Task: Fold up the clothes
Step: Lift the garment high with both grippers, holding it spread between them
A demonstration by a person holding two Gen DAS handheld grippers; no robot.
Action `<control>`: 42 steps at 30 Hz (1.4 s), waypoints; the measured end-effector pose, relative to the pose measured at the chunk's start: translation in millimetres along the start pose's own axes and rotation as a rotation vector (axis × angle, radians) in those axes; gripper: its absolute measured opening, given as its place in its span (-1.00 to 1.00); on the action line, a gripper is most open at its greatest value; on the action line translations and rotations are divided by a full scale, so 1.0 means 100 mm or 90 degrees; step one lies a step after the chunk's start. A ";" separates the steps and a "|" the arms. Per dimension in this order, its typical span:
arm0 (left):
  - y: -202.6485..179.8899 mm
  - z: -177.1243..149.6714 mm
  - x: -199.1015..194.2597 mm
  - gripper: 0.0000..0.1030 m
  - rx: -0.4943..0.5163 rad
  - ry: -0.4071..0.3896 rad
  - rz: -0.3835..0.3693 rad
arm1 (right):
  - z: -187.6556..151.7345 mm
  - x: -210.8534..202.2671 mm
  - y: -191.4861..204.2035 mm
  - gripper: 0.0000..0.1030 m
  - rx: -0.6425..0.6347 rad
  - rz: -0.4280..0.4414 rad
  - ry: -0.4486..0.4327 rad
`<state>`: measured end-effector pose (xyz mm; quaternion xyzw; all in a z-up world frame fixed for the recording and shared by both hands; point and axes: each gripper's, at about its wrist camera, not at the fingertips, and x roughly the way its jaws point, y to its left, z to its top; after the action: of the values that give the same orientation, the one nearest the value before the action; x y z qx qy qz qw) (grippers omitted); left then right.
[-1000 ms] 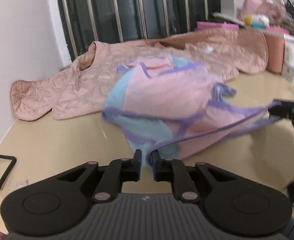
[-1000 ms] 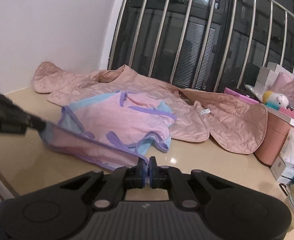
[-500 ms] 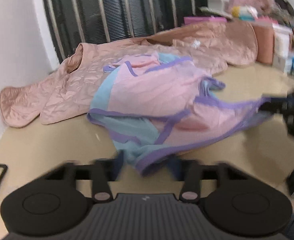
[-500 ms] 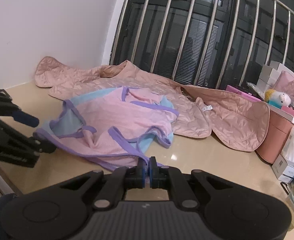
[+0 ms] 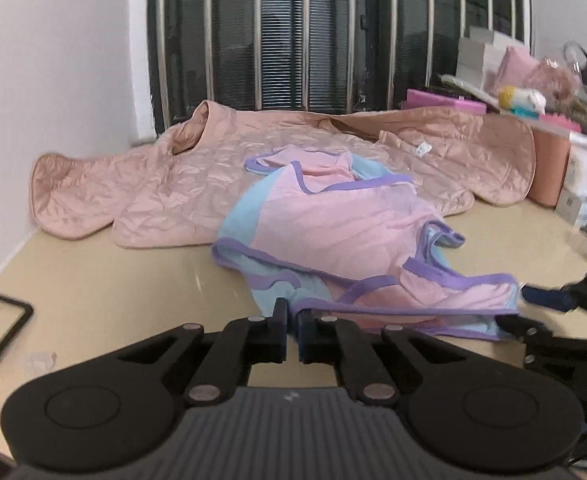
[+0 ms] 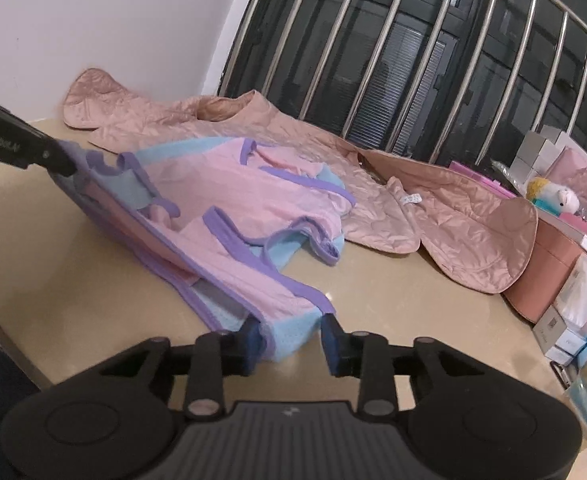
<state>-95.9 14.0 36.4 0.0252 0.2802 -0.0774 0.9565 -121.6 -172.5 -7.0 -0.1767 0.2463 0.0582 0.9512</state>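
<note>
Left gripper (image 5: 292,322) clamped on pink garment's (image 5: 333,220) near hem; right gripper (image 6: 291,338) opening, pads clear of hem corner between them, on beige table (image 5: 113,280).

Left wrist view: sits low behind the left gripper (image 5: 292,322), faces forward and slightly down across the glossy beige tabletop (image 5: 105,280) toward the dark barred window (image 5: 305,32); close range. Right wrist view: same low seat behind the right gripper (image 6: 291,338), angled leftward. Shared: pink-and-blue purple-trimmed garment (image 5: 333,228) (image 6: 229,200), quilted dusty-pink jacket (image 5: 173,184) (image 6: 433,208), each other's gripper.
</note>
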 end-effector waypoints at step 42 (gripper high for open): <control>0.24 4.14 0.14 -0.88 0.009 -0.224 -0.171 | 3.59 0.20 -2.18 -0.90 -0.015 -0.142 -0.300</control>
<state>139.8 -2.2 377.7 -0.0193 0.1093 -0.2093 0.9715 99.4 -244.1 343.6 -0.1952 -0.0041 -0.0046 0.9807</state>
